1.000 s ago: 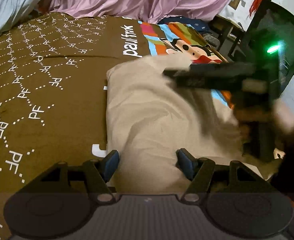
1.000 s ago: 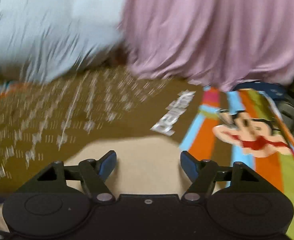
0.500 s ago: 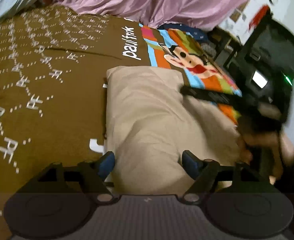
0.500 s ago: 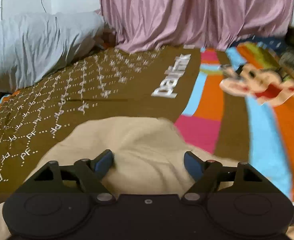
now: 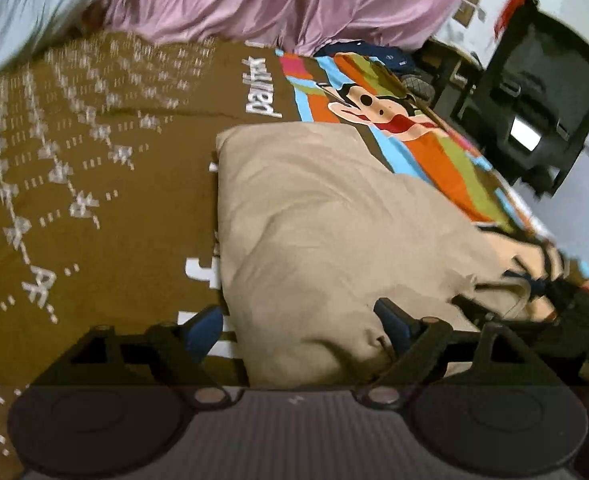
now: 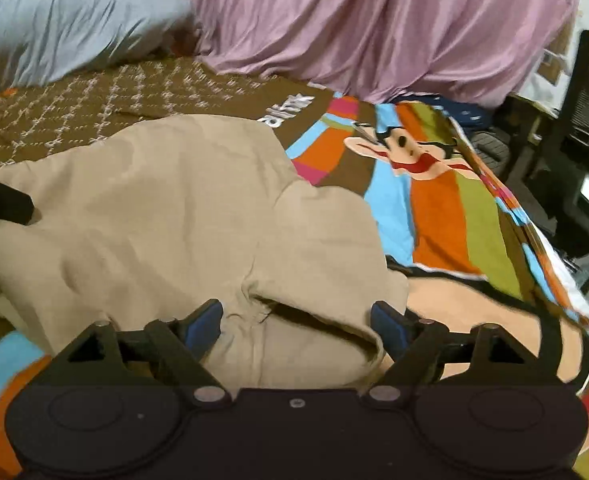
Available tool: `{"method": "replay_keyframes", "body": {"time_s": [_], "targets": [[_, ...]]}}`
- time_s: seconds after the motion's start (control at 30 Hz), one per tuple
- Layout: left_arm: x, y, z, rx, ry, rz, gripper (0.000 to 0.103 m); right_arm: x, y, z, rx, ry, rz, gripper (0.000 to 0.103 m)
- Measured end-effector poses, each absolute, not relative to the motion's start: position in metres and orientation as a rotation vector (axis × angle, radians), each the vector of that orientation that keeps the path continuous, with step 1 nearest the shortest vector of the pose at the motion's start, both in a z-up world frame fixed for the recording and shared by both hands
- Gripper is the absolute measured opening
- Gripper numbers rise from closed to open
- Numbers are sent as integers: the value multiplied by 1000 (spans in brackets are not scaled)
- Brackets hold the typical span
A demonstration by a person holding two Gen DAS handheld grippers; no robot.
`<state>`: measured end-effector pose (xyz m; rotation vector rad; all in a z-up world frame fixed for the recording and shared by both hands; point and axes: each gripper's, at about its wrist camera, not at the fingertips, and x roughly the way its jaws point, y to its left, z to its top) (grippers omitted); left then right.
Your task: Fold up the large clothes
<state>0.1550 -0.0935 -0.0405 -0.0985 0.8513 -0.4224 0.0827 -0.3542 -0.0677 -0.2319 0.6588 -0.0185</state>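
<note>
Where folded, beige garment (image 5: 318, 216) on bedspread (image 5: 94, 200)

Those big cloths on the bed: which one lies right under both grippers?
The plain beige garment; the brown patterned bedspread lies beneath it, and the pink drape hangs behind.

plain beige garment (image 5: 326, 216), brown bedspread (image 5: 94, 208) with white lettering and bright cartoon stripes, pink curtain (image 6: 374, 24)
</note>
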Motion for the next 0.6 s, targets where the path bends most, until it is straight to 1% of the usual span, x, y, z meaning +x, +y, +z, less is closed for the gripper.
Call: {"method": "replay_keyframes", "body": {"time_s": [0.03, 0.13, 0.2, 0.3, 0.4, 0.5, 0.6], "targets": [[152, -96, -41, -84, 843, -417, 86, 83, -357, -72, -207, 655, -29, 89], [150, -95, -41, -104, 845, -403, 87, 87, -367, -71, -124, 669, -46, 89], [149, -89, -39, -151, 852, -397, 88, 83, -374, -67, -63, 634, -34, 89], [148, -78, -39, -247, 857, -394, 93, 73, -387, -56, 44, 570, -36, 90], [148, -76, -42, -259, 864, -384, 98, 73, -401, -49, 157, 533, -51, 92], [151, -76, -42, -258, 875, -380, 98, 76, -413, -49, 255, 547, -54, 93], [150, -78, -42, -250, 871, -375, 99, 77, -414, -51, 276, 565, -55, 93]]}}
